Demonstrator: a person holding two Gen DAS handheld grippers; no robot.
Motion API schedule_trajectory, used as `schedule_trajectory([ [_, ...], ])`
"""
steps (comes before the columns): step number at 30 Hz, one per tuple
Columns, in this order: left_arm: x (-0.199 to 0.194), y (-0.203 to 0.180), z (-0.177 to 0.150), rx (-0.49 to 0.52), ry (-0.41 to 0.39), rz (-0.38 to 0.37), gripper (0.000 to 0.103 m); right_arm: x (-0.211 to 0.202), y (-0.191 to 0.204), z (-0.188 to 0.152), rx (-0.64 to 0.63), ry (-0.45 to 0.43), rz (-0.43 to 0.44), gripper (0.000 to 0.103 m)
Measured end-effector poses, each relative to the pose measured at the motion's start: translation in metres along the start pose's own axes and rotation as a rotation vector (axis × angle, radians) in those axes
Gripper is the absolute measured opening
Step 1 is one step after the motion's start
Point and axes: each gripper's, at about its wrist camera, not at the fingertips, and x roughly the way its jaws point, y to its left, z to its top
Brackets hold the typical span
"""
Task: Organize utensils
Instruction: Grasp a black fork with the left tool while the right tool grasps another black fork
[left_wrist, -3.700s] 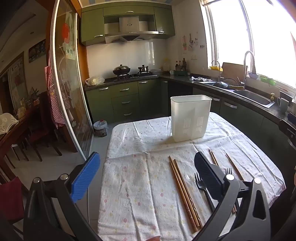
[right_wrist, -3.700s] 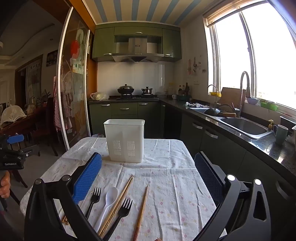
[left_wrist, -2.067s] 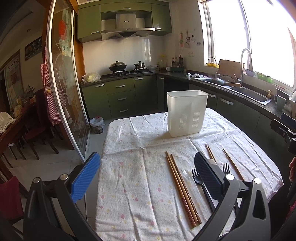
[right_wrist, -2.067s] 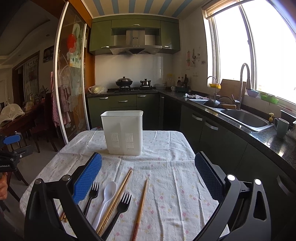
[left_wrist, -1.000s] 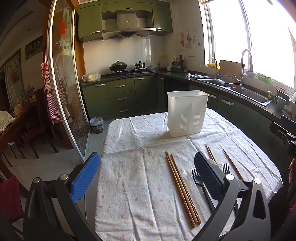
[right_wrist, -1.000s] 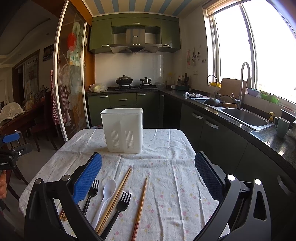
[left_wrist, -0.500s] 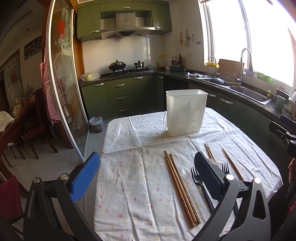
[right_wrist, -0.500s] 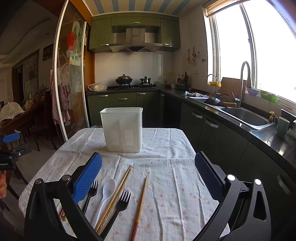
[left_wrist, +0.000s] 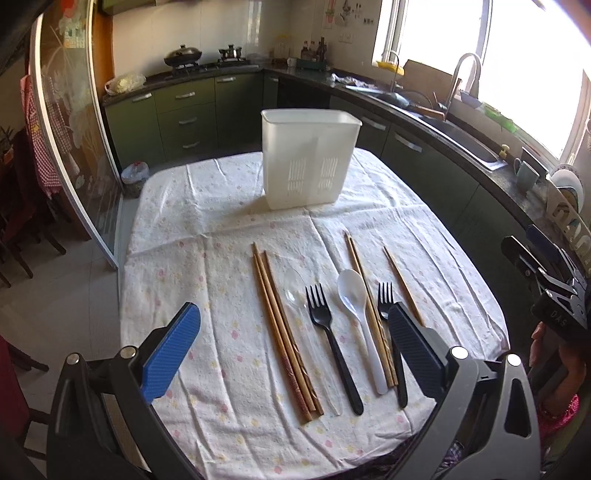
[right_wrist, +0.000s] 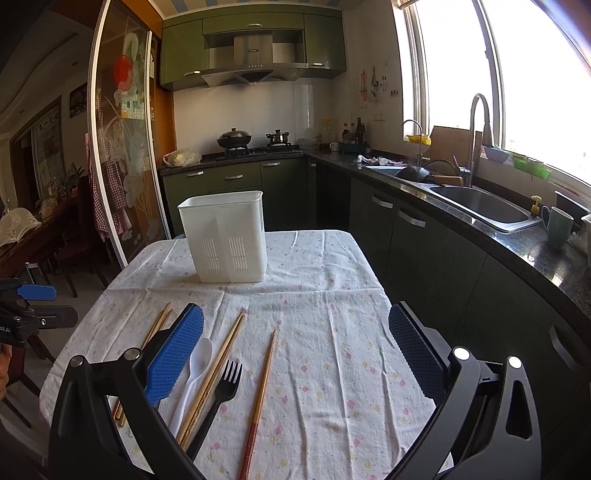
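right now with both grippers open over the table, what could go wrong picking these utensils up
The chopstick pair lies touching a clear spoon that is hard to see; a grab could catch both.

The white spoon lies against another chopstick pair, so the left gripper may drag neighbours.

The single chopstick lies flat on wrinkled tablecloth; the right gripper could pinch fabric and shift the white bin.
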Motion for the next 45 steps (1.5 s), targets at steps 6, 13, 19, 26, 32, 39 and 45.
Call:
schedule_trajectory([
  [6, 0.062, -0.032, 0.002, 0.029, 0.316, -0.070, 0.097, 0.004, -0.016, -0.005, 0.018, 0.039, -0.011, 0.099],
  [13, 0.104, -0.037, 0.005, -0.043, 0.498, -0.127, 0.067, 0.010, -0.025, -0.009, 0.026, 0.068, -0.002, 0.099],
  [19, 0.132, -0.036, 0.005, -0.083, 0.571, -0.154, 0.057, 0.013, -0.031, -0.012, 0.035, 0.082, -0.004, 0.099],
  [26, 0.155, -0.036, 0.005, -0.068, 0.607, -0.090, 0.034, 0.017, -0.032, -0.012, 0.032, 0.096, -0.002, 0.099],
  [32, 0.162, -0.032, 0.005, -0.074, 0.627, -0.031, 0.032, 0.023, -0.028, -0.015, 0.023, 0.115, 0.009, 0.099],
  [39, 0.170, -0.033, 0.002, -0.084, 0.641, -0.023, 0.009, 0.036, -0.018, -0.014, -0.015, 0.178, -0.004, 0.099],
  [45, 0.167, -0.035, 0.008, -0.059, 0.613, -0.021, 0.009, 0.087, -0.005, -0.013, 0.057, 0.538, 0.228, 0.099],
])
